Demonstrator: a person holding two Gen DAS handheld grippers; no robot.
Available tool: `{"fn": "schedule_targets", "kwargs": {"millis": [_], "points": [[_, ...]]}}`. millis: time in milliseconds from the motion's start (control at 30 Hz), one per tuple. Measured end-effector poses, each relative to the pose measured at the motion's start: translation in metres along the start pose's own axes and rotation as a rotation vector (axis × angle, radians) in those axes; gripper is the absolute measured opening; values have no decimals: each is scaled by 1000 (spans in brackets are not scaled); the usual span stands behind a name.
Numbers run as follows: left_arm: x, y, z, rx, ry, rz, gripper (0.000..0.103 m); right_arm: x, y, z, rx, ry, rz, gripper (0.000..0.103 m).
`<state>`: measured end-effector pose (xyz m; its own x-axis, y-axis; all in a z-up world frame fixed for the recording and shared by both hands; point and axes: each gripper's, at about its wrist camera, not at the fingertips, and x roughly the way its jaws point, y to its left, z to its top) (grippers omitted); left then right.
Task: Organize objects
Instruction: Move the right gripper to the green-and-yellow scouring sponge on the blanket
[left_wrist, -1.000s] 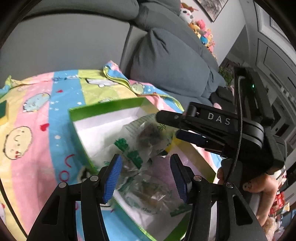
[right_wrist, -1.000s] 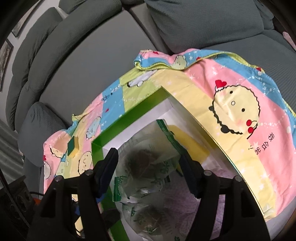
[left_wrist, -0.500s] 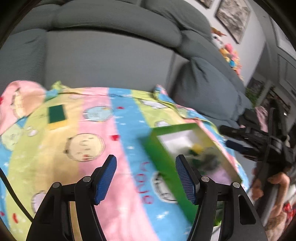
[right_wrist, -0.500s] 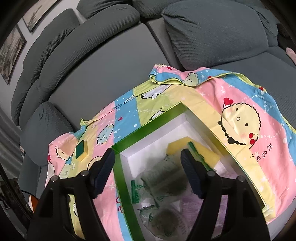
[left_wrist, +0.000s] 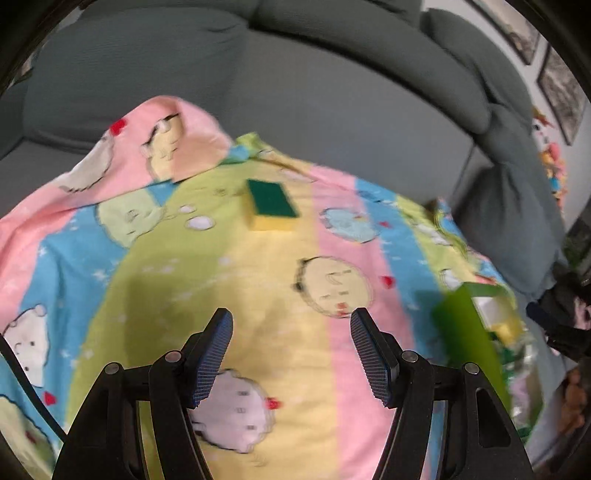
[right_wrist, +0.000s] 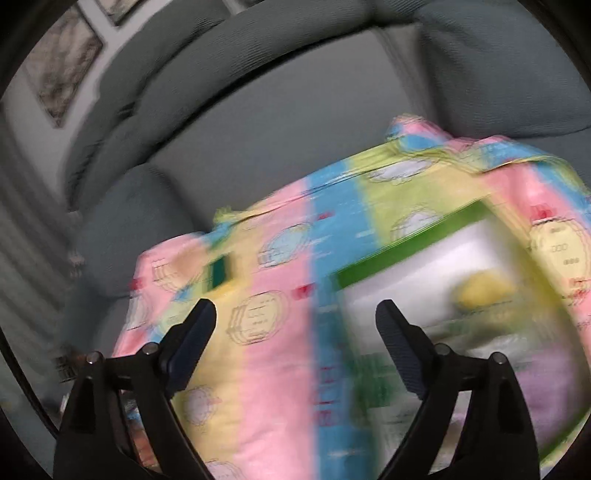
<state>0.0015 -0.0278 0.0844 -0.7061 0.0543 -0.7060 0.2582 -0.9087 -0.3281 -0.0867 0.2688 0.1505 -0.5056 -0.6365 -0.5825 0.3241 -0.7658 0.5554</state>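
A green-topped yellow sponge (left_wrist: 271, 205) lies on the striped cartoon blanket (left_wrist: 258, 280), ahead of my left gripper (left_wrist: 291, 332), which is open and empty above the cloth. The green box (left_wrist: 469, 343) stands at the right edge of that view. In the blurred right wrist view, my right gripper (right_wrist: 295, 321) is open and empty over the blanket, with the green box (right_wrist: 406, 258) to its right holding a yellow sponge (right_wrist: 484, 290) and clear packets. The green-topped sponge (right_wrist: 221, 272) shows far left there.
The blanket covers a grey sofa seat (left_wrist: 332, 110) with back cushions behind and a cushion (left_wrist: 517, 206) at the right. Framed pictures (right_wrist: 62, 70) hang on the wall. Colourful toys (left_wrist: 554, 166) sit at the far right.
Both grippers have swung left, away from the green box. The left view now faces the sponge on the blanket, and the box has slid to the right edge. Both stay open.
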Motion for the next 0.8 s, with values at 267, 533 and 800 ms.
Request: {"fn": "schedule_targets", "kwargs": {"millis": [267,533,800], "points": [[2,42,2,-94,54,76,66,80,45,-21,-20,123,-7,89],[5,72,8,-182,91,29,66,172,80,-25,-99,225,-146,89],[15,101,11,-286,136,-22,66,274,127,2,-194,260,-196,96]]}}
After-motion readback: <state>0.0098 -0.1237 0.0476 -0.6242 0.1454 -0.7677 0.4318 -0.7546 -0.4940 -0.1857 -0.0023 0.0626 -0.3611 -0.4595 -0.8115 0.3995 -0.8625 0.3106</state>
